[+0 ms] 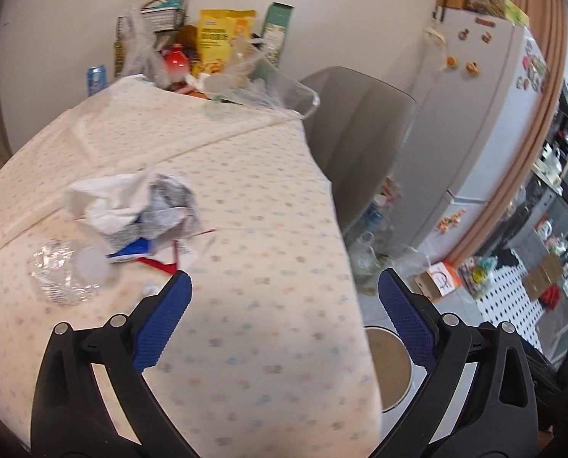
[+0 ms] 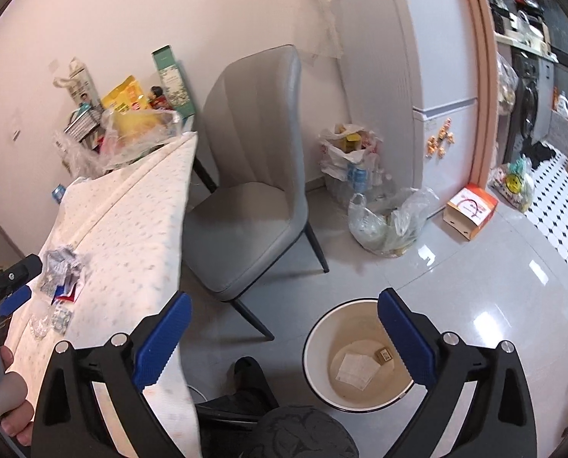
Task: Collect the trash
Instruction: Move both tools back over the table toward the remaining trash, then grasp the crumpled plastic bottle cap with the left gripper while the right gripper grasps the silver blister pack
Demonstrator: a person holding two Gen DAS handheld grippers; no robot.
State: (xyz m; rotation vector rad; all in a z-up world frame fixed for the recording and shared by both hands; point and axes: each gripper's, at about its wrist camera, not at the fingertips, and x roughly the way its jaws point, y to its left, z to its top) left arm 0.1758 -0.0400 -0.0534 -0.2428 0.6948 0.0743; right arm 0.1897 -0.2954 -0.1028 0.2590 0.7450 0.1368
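Far left on the tablecloth point(image 1: 245, 175): a crushed clear plastic bottle point(image 1: 64, 273) with a pale round cap end, lying flat. Just right of it, touching or nearly so, a heap of crumpled white paper point(image 1: 104, 200) and grey printed wrapper point(image 1: 171, 204), with a blue scrap and a red scrap point(image 1: 157, 263) poking out at the near side. All light, springy, loosely piled stuff; likely to shift or fan apart under a pinch.

Next rightward, the left gripper point(image 1: 284, 297), jaws spread wide and empty, poised over bare cloth just near and right of the heap, its left pad close to the red scrap. Beyond the table's right edge, a grey chair point(image 2: 253, 175) and, on the floor, a round bin point(image 2: 360, 355) already holding a folded paper and a small box. Above that bin, the right gripper point(image 2: 284, 305), also released, nothing between its pads.

Risks from here: closing on only the top of the heap and leaving the thin scraps behind; dragging or bunching the soft cloth with a low pad; knocking the bottle further left with a sideways approach; dropping loose pieces on the carry across the gap, the bin sitting low and well apart from the pile. Some motion blur on the cloth, so exact gaps hard to judge.
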